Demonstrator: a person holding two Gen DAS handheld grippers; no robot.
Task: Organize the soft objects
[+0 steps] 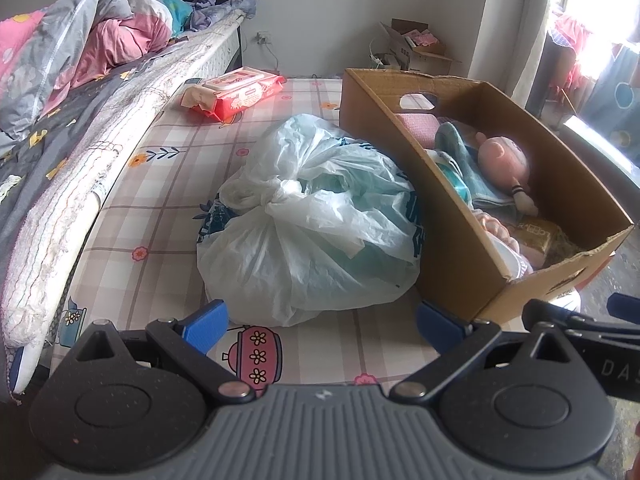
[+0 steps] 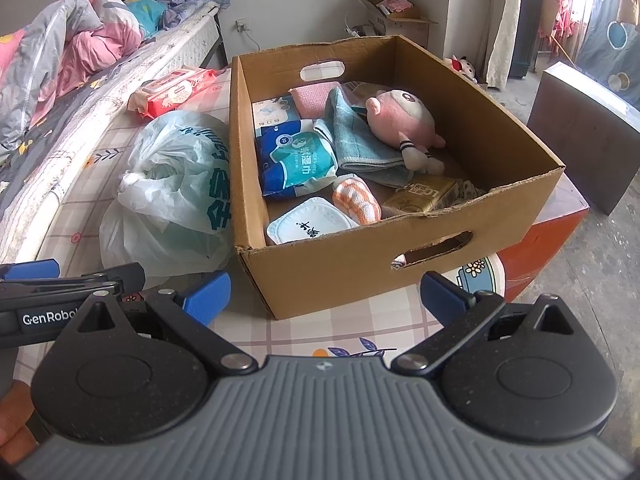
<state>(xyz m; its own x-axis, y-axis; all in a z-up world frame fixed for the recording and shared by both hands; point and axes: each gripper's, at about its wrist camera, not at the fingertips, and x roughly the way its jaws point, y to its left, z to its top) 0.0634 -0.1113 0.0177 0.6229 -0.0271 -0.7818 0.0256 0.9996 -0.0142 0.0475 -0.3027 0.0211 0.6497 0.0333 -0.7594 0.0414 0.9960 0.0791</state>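
- Left wrist view: the tied plastic bag (image 1: 308,216) sits mid-mattress, touching the cardboard box (image 1: 452,216).
- It looks light, soft and slippery; the knot (image 1: 280,196) seems the best hold.
- Left gripper (image 1: 320,320) and right gripper (image 2: 324,292) both gape, holding nothing.

A rumpled quilt (image 1: 80,40) lies on the bed (image 1: 132,92) beside a dark cabinet (image 2: 584,132).

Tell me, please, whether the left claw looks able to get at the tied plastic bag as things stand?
Probably yes: the left claw is open and empty, the plastic bag sits directly ahead on the checked mat, and nothing lies between them.
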